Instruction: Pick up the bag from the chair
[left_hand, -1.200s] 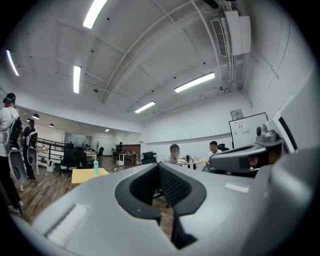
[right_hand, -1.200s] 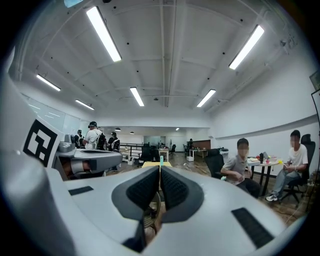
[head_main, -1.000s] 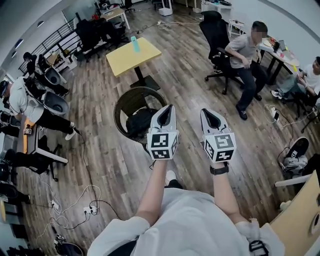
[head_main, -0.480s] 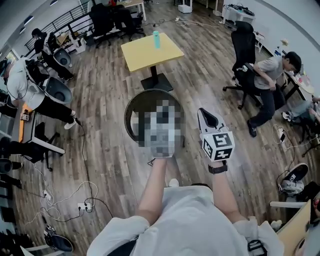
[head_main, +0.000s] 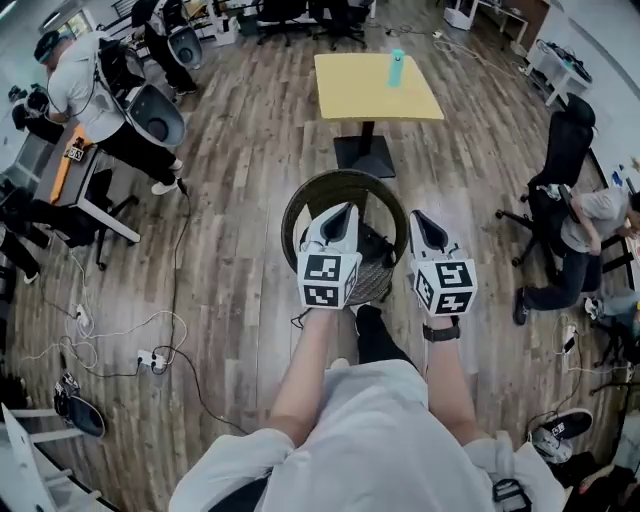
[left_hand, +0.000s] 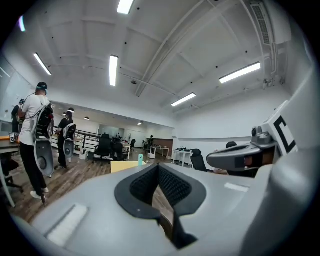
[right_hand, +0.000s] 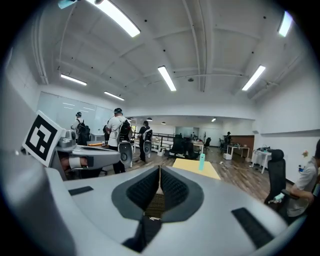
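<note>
Bag (head_main: 374, 244): a dark shape in the seat of the round wicker chair (head_main: 345, 180), seen from the head view, on the wooden floor (head_main: 230, 250) just ahead of the person. Only a strip of the bag shows, between the two grippers. The left gripper (head_main: 343, 208) and right gripper (head_main: 418, 215) are held side by side and cover the near part of the chair, one on either side of the bag; whether either touches it cannot be told from above. Beyond the chair stands a yellow desk (head_main: 360, 95) with a teal bottle (head_main: 397, 68) upright near its far right corner. A standing person (head_main: 85, 85) is far left, a seated person (head_main: 590, 215) in a black office chair (head_main: 560, 150) is at the right, and cables (head_main: 150, 355) trail over the floor near left.

From the left gripper view, the jaws meet at their tips with nothing between them. The right gripper (left_hand: 240, 157) shows to the right. Far off are the yellow desk (left_hand: 125, 165), the bottle (left_hand: 140, 159) and a standing person (left_hand: 32, 135) at the left.

From the right gripper view, the jaws are likewise pressed together and hold nothing. The left gripper (right_hand: 85, 155) sits to the left; the yellow desk (right_hand: 195, 168) and bottle (right_hand: 202, 161) lie ahead, with the office chair (right_hand: 276, 180) at the right.
</note>
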